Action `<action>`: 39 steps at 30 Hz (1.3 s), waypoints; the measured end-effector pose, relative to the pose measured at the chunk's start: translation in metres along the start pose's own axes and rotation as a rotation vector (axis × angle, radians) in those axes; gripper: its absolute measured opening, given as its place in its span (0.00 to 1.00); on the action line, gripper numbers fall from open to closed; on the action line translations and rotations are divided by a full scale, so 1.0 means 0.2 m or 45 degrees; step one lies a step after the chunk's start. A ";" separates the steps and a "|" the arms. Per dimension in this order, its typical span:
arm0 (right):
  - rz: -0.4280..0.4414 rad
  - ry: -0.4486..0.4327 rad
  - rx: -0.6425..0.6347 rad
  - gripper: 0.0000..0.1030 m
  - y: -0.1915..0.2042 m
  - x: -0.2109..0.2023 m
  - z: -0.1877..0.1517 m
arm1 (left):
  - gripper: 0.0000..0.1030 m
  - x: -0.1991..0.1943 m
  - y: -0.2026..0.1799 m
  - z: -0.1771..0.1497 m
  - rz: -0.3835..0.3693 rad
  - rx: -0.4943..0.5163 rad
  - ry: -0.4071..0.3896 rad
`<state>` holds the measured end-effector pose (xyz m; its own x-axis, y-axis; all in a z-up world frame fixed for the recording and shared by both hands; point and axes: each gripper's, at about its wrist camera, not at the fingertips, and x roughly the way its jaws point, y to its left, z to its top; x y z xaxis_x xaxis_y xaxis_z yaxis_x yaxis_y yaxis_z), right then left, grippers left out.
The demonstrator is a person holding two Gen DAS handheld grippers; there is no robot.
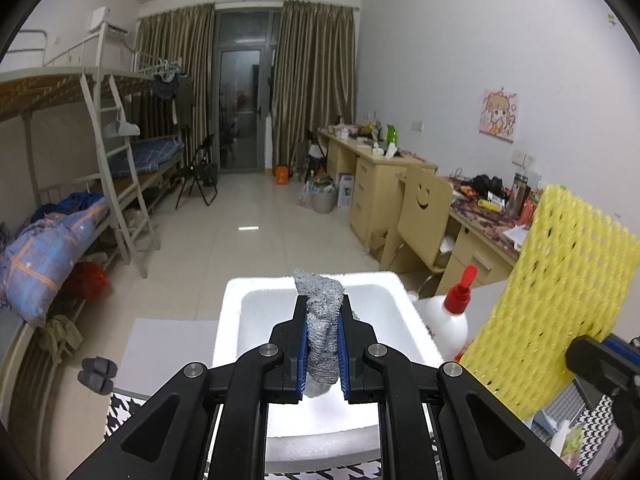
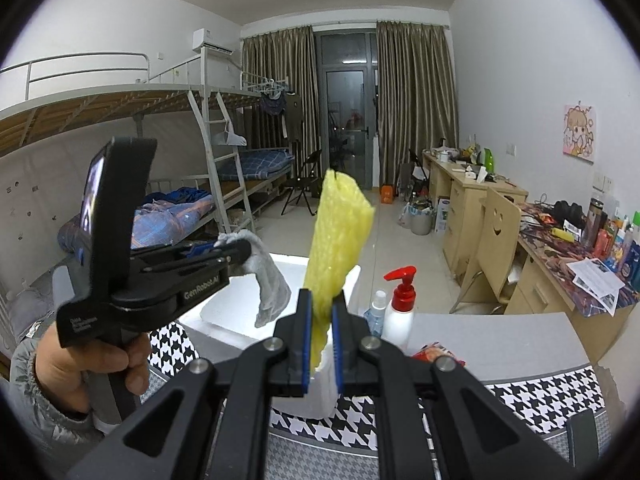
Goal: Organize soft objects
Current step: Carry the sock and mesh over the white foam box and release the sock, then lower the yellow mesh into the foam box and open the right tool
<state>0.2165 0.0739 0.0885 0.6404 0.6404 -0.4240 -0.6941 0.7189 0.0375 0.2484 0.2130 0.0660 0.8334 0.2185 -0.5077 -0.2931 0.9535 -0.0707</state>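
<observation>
Now holding limp grey cloth [image 1: 322,328] over white foam box [image 1: 234,304], left gripper [image 1: 323,344] clamped mid-fold, right gripper [image 2: 321,328] pinching light yellow foam net [image 2: 340,236] by its end.

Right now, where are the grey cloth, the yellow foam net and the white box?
grey cloth [image 1: 322,340], left wrist view, its middle.
yellow foam net [image 2: 340,240], right wrist view, its middle.
white box [image 1: 232,320], left wrist view, left rim.

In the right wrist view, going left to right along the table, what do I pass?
Person's hand holding the left gripper → gray cloth → yellow foam net in the right gripper → small spray bottle → red-pump white bottle.
</observation>
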 end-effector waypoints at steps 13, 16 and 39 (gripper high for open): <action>-0.024 0.040 -0.011 0.11 0.04 0.09 0.02 | 0.91 0.02 0.07 -0.03 0.081 0.006 -0.012; -0.021 0.048 -0.014 0.12 0.05 0.11 0.03 | 0.99 -0.01 0.10 -0.04 0.100 -0.014 -0.039; 0.018 0.153 -0.028 0.12 0.14 0.36 0.07 | 0.99 -0.16 0.25 -0.15 0.267 -0.058 -0.078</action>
<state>0.2484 0.1443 0.0716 0.5874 0.6125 -0.5289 -0.7107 0.7030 0.0247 0.1930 0.2475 0.0523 0.7782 0.4247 -0.4625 -0.4828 0.8757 -0.0082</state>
